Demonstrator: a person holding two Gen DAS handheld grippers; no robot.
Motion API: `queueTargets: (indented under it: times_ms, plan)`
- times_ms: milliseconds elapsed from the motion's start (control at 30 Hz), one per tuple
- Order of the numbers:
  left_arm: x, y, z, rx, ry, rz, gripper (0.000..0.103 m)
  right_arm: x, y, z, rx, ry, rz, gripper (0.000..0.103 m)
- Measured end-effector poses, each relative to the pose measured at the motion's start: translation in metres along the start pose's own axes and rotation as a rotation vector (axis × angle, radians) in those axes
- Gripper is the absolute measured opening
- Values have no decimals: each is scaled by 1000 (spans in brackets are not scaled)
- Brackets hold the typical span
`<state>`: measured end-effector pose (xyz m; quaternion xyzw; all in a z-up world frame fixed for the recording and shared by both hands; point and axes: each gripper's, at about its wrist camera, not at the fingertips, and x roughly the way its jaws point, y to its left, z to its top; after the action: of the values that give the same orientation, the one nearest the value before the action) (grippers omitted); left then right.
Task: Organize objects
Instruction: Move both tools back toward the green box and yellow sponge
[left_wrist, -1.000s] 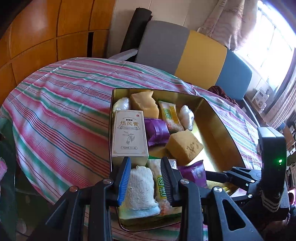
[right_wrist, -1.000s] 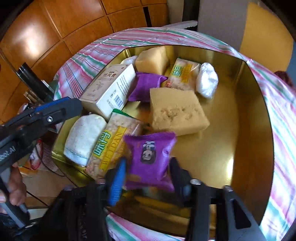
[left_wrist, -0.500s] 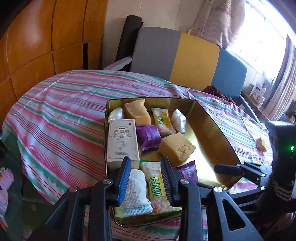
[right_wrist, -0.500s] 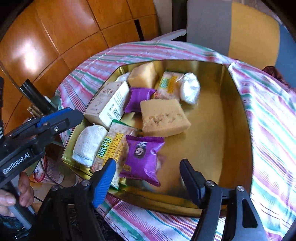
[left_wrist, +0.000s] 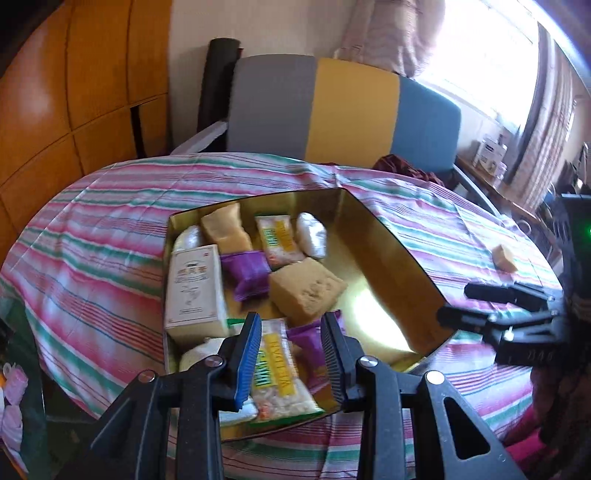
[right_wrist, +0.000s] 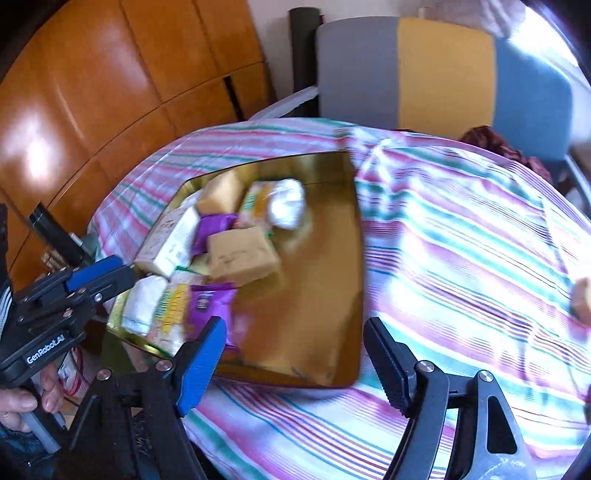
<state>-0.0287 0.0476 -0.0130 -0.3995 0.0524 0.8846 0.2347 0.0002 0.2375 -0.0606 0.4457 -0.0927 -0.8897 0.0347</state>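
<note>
The step in hand looks like the gap between two placements; the left gripper (left_wrist: 291, 354) hovers above the near edge of the gold tray (left_wrist: 391, 236), its jaws drawn close together with nothing pinched between them; the right gripper (right_wrist: 295, 360) hangs over the tray's near right corner, jaws opening and empty, the purple packet (right_wrist: 208, 304) lying loose in the tray by its near edge.

Most of the things already sit along the tray's left side: the white box (left_wrist: 194, 290) against the left wall, a purple packet and a tan sponge block (left_wrist: 306, 290) beside it, wrapped snacks toward the far edge; the right half is bare.

One small tan block (left_wrist: 505, 257) lies alone near the table's right edge; the next move, I judge, calls for the right gripper to reach across and carry it in.

The table wears a striped cloth (left_wrist: 110, 236); behind it stand wooden panels, a grey, yellow and blue chair (left_wrist: 347, 110), and a bright curtained window.
</note>
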Motion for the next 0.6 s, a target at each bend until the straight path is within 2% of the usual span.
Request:
queueTargets:
  times_ms: [600]
  plan:
    - [14, -85, 8, 201, 35, -93, 33, -70, -167, -30, 324, -48, -257, 84]
